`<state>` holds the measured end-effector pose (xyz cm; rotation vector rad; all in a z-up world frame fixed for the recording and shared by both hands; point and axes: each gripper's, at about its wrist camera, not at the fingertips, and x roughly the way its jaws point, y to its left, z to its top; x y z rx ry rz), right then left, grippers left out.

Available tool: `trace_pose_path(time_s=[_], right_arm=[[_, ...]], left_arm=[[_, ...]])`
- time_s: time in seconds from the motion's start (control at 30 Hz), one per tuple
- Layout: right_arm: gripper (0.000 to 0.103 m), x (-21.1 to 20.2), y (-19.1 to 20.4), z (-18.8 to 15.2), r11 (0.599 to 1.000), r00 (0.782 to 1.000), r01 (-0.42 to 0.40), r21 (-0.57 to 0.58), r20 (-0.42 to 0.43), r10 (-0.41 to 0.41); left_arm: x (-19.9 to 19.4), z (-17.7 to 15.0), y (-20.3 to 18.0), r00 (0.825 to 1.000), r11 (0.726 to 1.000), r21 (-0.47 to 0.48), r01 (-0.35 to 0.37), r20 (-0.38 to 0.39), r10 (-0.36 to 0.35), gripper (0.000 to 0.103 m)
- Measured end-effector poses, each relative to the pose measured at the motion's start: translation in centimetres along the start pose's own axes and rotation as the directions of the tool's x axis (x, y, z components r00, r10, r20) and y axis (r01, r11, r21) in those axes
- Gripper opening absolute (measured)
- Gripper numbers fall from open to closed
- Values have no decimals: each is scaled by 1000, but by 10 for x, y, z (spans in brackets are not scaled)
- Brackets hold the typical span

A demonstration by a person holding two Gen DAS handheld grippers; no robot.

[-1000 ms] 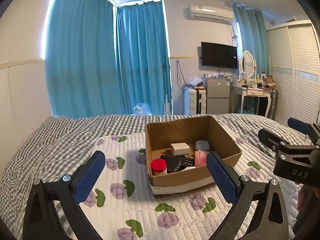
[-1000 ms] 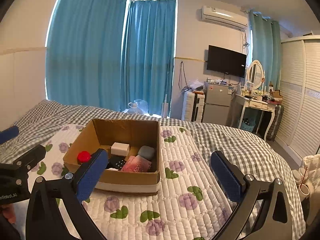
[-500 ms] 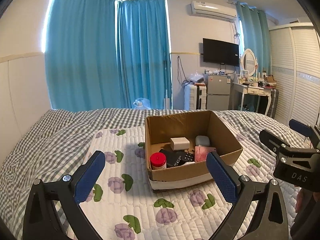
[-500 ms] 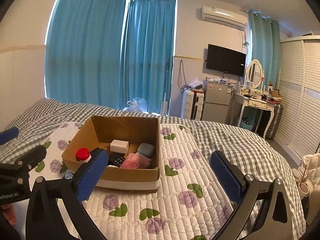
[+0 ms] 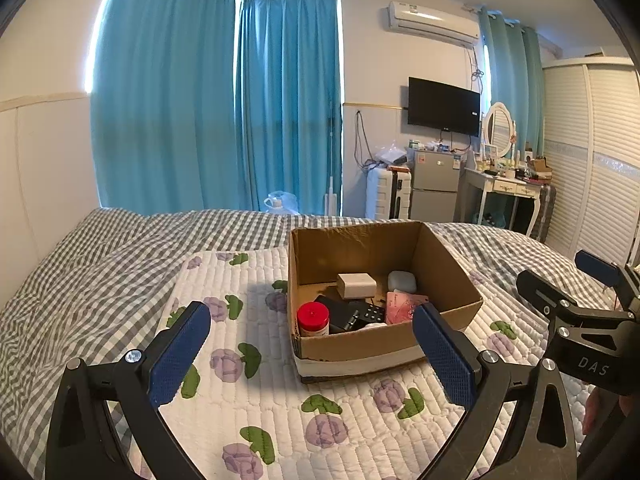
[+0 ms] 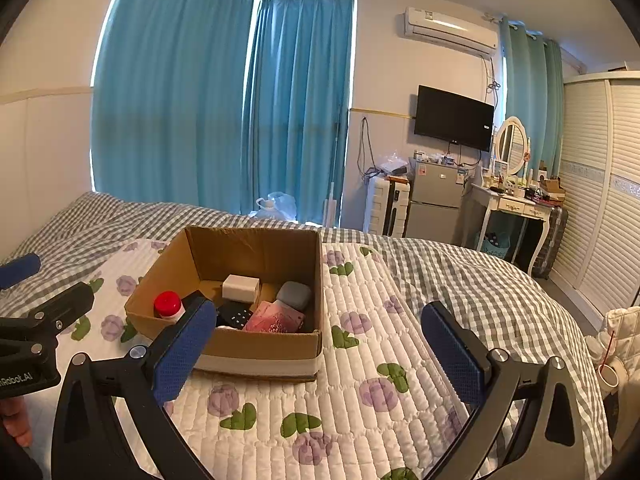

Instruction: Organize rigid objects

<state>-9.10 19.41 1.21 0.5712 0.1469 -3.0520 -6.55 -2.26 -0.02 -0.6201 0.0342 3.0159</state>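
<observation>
Both views tip up a touch, left gripper and right gripper spread wide and empty, everything sitting inside the cardboard box mid-bed

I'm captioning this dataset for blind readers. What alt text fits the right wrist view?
An open cardboard box sits on a floral quilt on a bed, holding a red-capped jar, a white block and other small items. The open right gripper frames it in the foreground, empty, with the left gripper at the left edge.
</observation>
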Motion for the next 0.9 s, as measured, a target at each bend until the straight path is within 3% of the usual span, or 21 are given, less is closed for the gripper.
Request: trace_pose_path(time_s=[0.9], right_arm=[[103,4,0,-6,1000,1000,1,-2,-24,-1]], left_arm=[[2,-3,-1,1000,1000,5,-10,-9,10,103]])
